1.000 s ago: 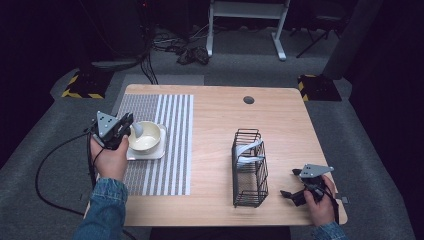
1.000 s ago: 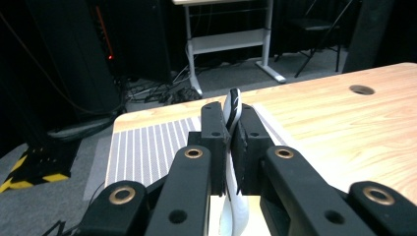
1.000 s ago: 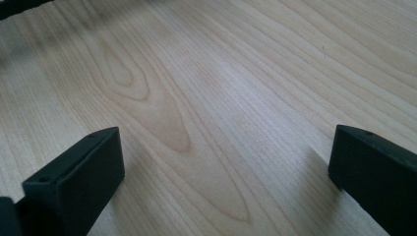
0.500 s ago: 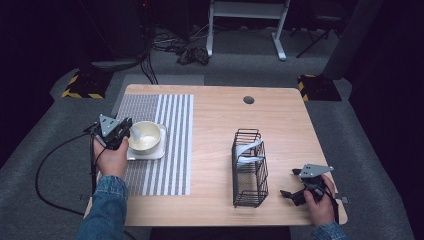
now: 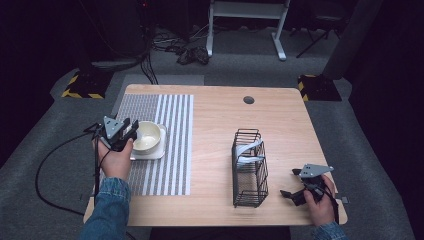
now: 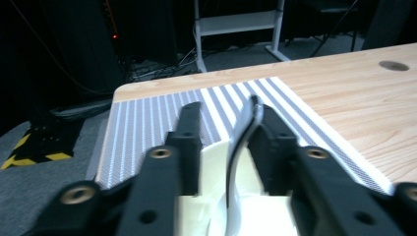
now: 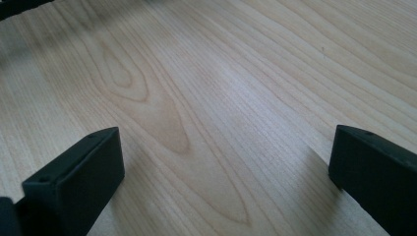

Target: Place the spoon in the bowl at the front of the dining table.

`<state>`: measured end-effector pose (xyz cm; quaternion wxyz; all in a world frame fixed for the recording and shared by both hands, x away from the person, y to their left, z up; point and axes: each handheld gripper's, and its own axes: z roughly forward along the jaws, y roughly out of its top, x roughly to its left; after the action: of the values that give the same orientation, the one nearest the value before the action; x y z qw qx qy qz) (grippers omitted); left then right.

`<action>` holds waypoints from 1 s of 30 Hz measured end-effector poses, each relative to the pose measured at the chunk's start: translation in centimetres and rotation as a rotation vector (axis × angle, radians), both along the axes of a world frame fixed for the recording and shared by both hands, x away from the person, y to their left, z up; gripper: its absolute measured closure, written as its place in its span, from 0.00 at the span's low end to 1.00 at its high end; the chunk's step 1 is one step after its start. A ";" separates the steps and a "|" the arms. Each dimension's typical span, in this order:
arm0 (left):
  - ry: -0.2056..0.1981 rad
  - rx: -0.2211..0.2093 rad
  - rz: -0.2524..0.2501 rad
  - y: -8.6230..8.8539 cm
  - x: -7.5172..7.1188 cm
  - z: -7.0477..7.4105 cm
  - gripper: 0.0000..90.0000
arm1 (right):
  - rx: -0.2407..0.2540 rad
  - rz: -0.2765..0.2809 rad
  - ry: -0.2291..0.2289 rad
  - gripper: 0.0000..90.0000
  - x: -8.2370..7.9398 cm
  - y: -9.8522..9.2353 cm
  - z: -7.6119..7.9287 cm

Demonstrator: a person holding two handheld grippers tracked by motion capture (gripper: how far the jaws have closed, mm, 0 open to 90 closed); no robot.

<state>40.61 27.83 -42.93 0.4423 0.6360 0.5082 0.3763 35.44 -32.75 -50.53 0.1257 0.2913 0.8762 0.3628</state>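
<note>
Left gripper jaws just opened, slack astride the bowl rim on the striped mat. Right gripper jaws spread over bare wooden table; dark room beyond.

Wood table, striped mat left, wire basket right

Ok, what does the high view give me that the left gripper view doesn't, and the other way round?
High view: the wire basket with pale items in it, and the right gripper, open, low over the table near its front right corner. Left gripper view: close up, the bowl has its rim between the jaws of the left gripper, which have just been opening; a gap shows at one jaw. Both: the bowl, the striped mat and the wooden table.
</note>
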 end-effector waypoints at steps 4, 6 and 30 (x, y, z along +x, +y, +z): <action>0.014 -0.007 -0.023 -0.9 0.1 -0.1 0.65 | 0.000 0.000 0.000 0.00 0.0 0.0 0.0; 0.017 -0.002 -0.034 -1.4 0.1 -0.2 0.63 | 0.000 0.000 0.000 0.00 0.0 0.0 0.0; 0.084 0.042 -0.111 -5.3 0.1 -1.2 0.53 | 0.000 0.000 0.000 0.00 0.0 0.0 0.0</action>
<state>40.70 22.52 -44.15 0.4273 0.6876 0.4822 0.3347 35.44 -32.75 -50.53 0.1256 0.2914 0.8762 0.3628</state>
